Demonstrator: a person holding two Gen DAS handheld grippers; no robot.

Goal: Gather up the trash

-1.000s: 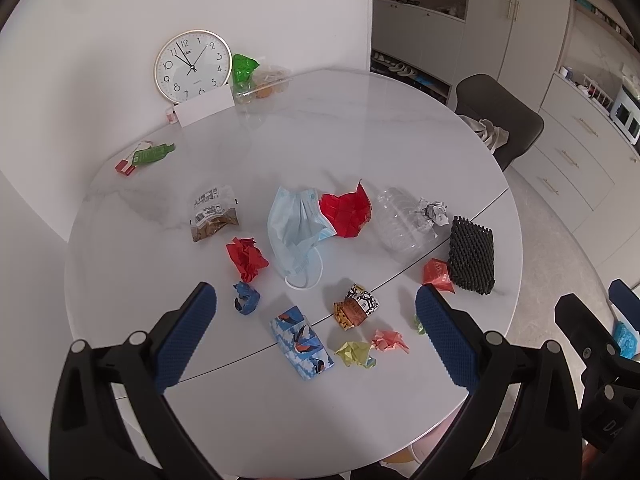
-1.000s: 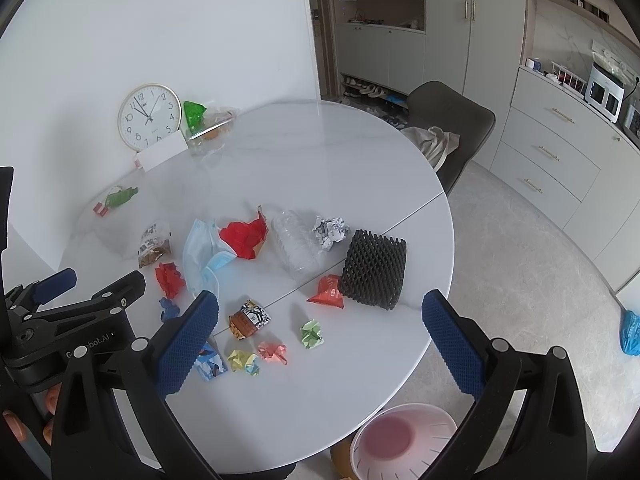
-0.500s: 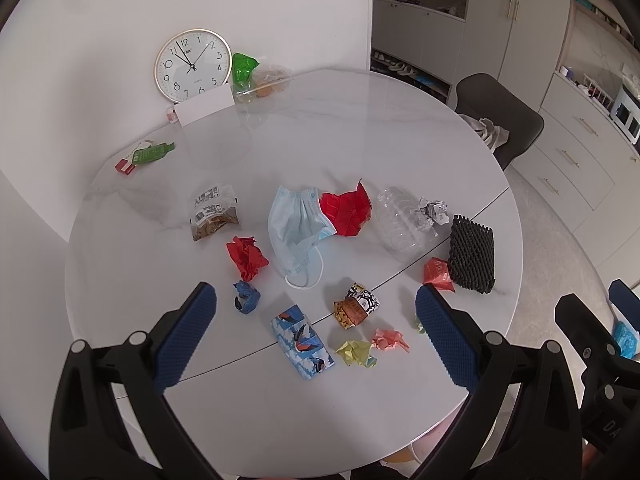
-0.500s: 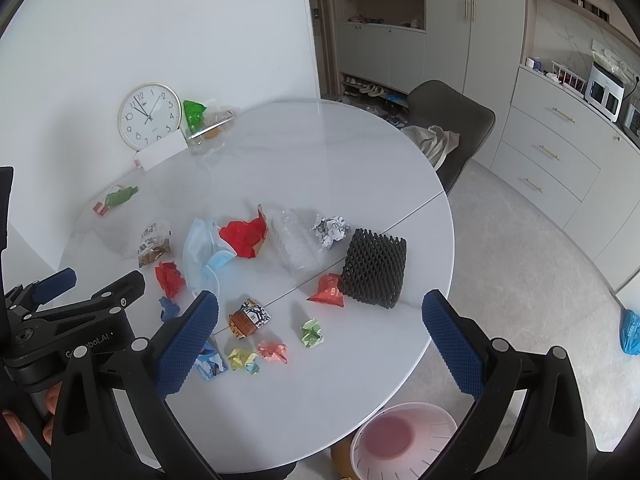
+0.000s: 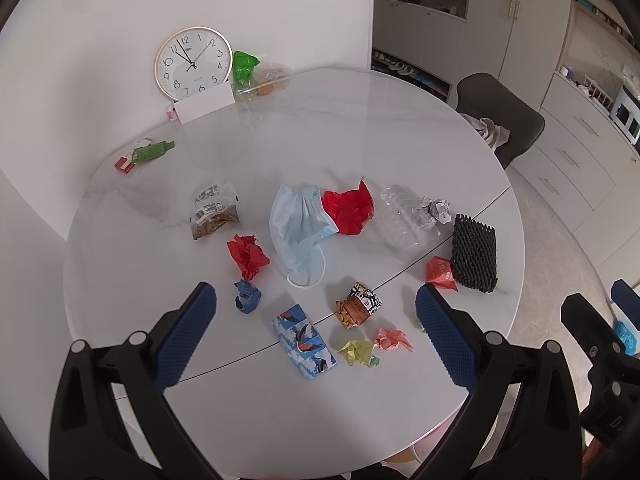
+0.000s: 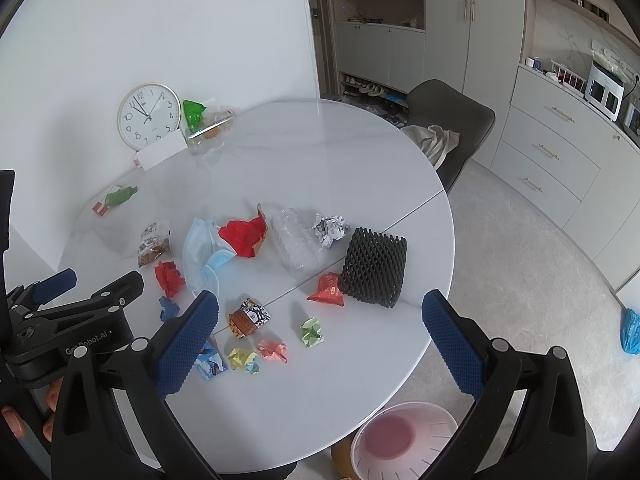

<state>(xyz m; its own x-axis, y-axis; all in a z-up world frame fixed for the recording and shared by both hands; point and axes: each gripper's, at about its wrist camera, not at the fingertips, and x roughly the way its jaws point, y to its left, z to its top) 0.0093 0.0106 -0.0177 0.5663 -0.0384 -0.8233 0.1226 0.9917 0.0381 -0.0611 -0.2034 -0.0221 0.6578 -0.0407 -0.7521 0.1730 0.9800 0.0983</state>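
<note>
Trash lies scattered on a round white table (image 5: 360,128): a blue face mask (image 5: 298,228), red paper (image 5: 348,208), a crushed clear bottle (image 5: 400,220), black foam netting (image 5: 474,254), a snack bag (image 5: 214,214), a blue patterned wrapper (image 5: 306,342) and several small crumpled wads. The same items show in the right wrist view, such as the netting (image 6: 376,266) and the mask (image 6: 202,252). My left gripper (image 5: 316,334) is open and empty above the table's near edge. My right gripper (image 6: 320,340) is open and empty, to the right of the left one. A pink bin (image 6: 404,440) stands on the floor below the table.
A wall clock (image 5: 193,63) leans at the table's back with a white card, a green bag (image 5: 244,68) and a clear container. A dark chair (image 5: 500,116) stands at the far right. Cabinets line the right wall. A blue bag (image 6: 631,330) lies on the floor.
</note>
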